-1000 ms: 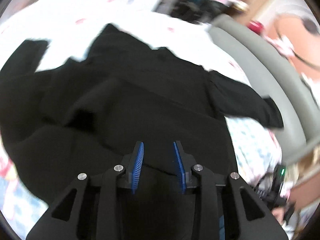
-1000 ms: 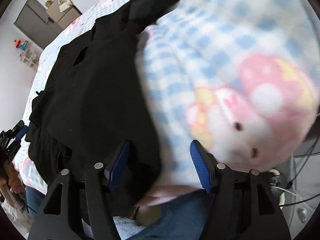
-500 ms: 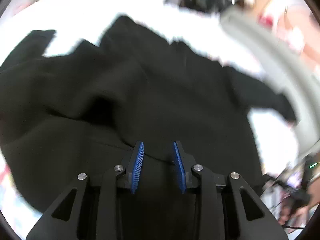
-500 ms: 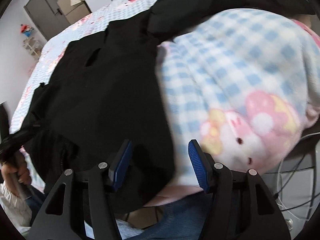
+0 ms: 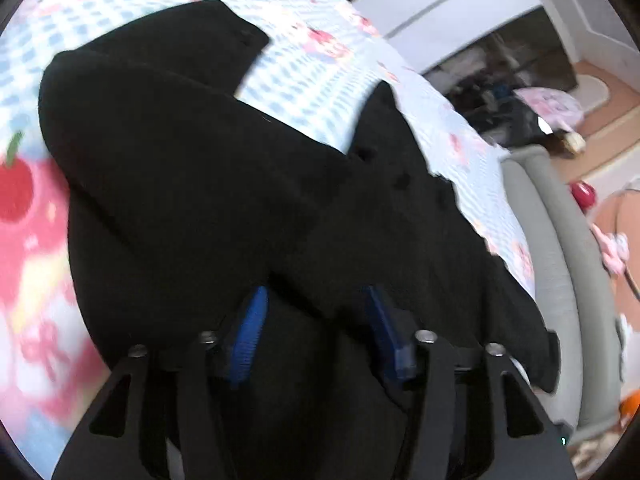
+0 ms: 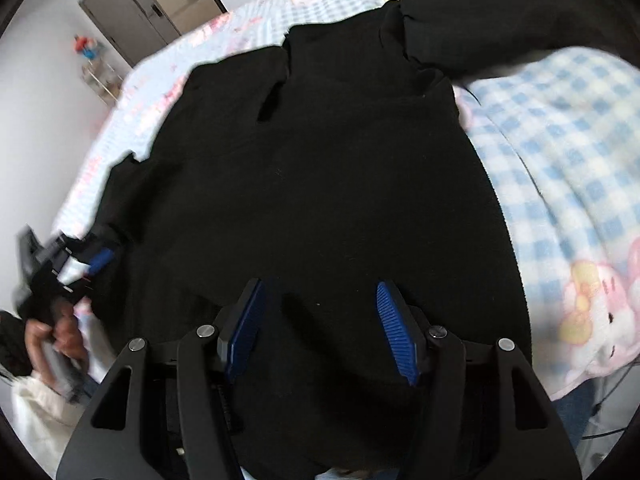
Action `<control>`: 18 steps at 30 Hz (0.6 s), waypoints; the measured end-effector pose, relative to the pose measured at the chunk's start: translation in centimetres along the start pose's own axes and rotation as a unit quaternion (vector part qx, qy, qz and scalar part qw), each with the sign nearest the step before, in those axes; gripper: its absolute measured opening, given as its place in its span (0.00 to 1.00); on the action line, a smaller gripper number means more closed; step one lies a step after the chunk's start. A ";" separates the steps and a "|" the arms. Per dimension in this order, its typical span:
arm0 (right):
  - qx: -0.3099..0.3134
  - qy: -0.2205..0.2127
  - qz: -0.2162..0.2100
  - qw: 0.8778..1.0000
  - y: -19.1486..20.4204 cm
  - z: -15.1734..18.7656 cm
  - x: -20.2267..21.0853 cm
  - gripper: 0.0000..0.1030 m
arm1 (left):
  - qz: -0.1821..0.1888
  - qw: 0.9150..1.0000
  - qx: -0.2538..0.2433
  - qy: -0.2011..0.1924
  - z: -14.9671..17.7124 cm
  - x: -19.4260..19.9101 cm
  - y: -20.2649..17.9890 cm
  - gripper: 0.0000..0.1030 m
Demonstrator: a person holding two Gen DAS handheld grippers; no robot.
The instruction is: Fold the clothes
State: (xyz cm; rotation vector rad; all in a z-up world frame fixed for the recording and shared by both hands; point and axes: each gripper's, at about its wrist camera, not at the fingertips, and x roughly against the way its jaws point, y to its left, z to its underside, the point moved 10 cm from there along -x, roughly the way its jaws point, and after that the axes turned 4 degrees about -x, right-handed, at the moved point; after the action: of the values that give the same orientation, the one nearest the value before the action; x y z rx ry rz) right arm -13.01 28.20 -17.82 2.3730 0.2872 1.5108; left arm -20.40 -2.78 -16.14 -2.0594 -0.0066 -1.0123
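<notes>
Blue-and-white checked bedding [image 6: 560, 152] with pink cartoon prints covers the bed, and a black garment [image 6: 320, 184] lies spread across it, body toward the cameras and sleeves running off to either side.

From the right wrist, the right gripper [image 6: 320, 320] has its blue-ribbed fingers parted wide over the garment's near hem; black cloth lies between and under them, but whether they touch it cannot be told. One sleeve arcs away toward 1 o'clock. Bare bedding lies open from 2 to 4 o'clock. At 9 o'clock a hand [image 6: 56, 336] holds the left gripper [image 6: 98, 262] at the garment's side edge.

From the left wrist, the left gripper [image 5: 316, 320] is also spread, with a raised fold of the black garment [image 5: 224, 184] bunched between its fingers; whether they bite is unclear. A sleeve [image 5: 192, 36] reaches toward 11 o'clock. A grey padded bed edge [image 5: 560, 264] borders the bedding at 3 o'clock, the garment's far corner draped just beside it.
</notes>
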 end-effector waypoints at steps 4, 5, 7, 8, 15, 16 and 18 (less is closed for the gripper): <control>-0.005 -0.002 0.028 1.000 -0.3 0.2 -0.5 0.59 | -0.016 0.999 -0.026 0.032 -1.3 -2.2 -0.5 0.35; -0.012 -0.010 0.033 0.999 -0.4 0.0 -0.3 0.59 | -0.021 0.998 -0.039 0.041 -1.6 -2.8 -0.8 0.21; -0.016 -0.019 0.037 0.999 -0.1 -0.3 0.3 0.59 | -0.017 0.997 -0.070 0.040 -2.1 -2.7 -2.1 0.15; -0.015 -0.021 0.037 0.999 0.2 -0.4 0.5 0.59 | -0.012 0.996 -0.084 0.033 -2.6 -2.2 -2.8 0.14; 0.001 -0.020 0.067 0.998 0.8 -1.6 -0.8 0.59 | 0.006 0.997 -0.071 0.004 -5.5 0.6 -2.4 0.14; 0.004 -0.015 0.079 0.997 0.6 -1.7 -1.5 0.58 | 0.004 0.998 -0.066 0.010 -5.7 0.5 -2.0 0.14; 0.021 -0.004 0.111 0.994 0.4 -1.8 -2.3 0.54 | 0.002 0.998 -0.055 0.024 -6.0 0.4 -1.1 0.15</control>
State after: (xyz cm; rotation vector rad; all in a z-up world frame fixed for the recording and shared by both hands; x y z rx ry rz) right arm -15.63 27.33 -18.86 2.5144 0.0540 1.6040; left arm -24.44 -6.19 -13.09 -2.1340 0.0795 -1.0804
